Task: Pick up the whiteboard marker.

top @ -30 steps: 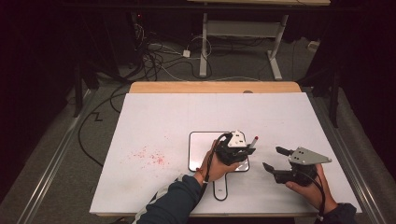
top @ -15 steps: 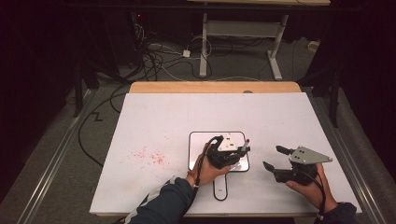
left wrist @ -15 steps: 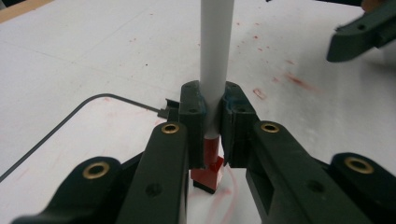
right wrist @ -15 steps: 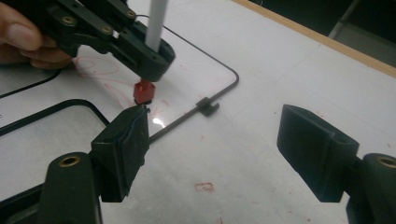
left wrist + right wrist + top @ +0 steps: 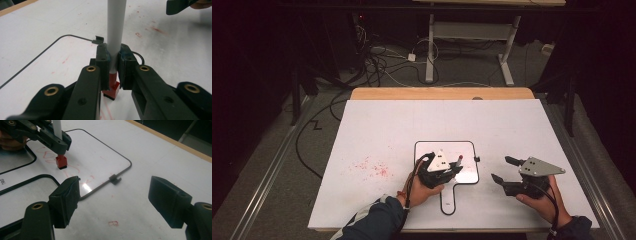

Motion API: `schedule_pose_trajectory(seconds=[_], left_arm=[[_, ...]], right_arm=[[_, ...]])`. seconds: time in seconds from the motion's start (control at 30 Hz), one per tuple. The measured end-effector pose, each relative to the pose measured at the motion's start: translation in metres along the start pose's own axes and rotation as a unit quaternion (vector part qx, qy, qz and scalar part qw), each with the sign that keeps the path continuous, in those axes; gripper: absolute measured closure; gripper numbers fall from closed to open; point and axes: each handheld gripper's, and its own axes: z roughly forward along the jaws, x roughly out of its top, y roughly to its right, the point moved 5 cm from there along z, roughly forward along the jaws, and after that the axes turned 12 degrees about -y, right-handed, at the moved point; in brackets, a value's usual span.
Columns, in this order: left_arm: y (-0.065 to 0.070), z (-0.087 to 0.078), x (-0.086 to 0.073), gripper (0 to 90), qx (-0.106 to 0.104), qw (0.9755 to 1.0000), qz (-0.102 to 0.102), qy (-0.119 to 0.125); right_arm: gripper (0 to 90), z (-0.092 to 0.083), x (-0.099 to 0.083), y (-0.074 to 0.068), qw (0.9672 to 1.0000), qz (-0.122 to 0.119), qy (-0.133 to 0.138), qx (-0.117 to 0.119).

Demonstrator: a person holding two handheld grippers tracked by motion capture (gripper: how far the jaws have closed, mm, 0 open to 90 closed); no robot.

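Note:
A small whiteboard (image 5: 464, 150) with a black rim and a short handle lies on the white table (image 5: 387, 125). My left gripper (image 5: 454, 170) is over its lower half, shut on an upright marker (image 5: 115, 30) with a pale shaft. The marker's red block end (image 5: 61, 161) rests on the board among faint red scribbles (image 5: 73, 170). In the right gripper view the left gripper (image 5: 61, 145) is at the top left. My right gripper (image 5: 501, 168) hovers to the right of the board, jaws wide open and nothing between them (image 5: 115, 200).
A small black clip (image 5: 115, 179) sits on the whiteboard's right rim. Red specks (image 5: 372, 167) stain the table left of the board. A wooden edge (image 5: 442, 93) runs along the far side, with cables and a desk frame on the floor beyond.
My left gripper has slid leftward across the whiteboard with the marker still in it. The right gripper has stayed put and open.

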Motion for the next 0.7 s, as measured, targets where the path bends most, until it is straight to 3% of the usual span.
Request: schedule_pose_trajectory(seconds=[0.13,0.3,0.7], left_arm=[[-0.001,-0.008,-0.009,78.9,0.002,1.0000,-0.001,0.005],[-0.001,-0.018,-0.019,78.8,0.008,0.9999,0.012,0.009],[-0.013,-0.046,-0.046,78.8,0.025,0.9997,0.002,0.009]], right_arm=[[25.9,0.001,0.000,-0.001,1.0000,-0.003,0.001,0.001],[25.9,0.003,0.001,-0.003,0.9999,-0.009,-0.004,0.005],[25.9,0.003,0.002,-0.005,0.9999,-0.013,-0.005,0.005]])
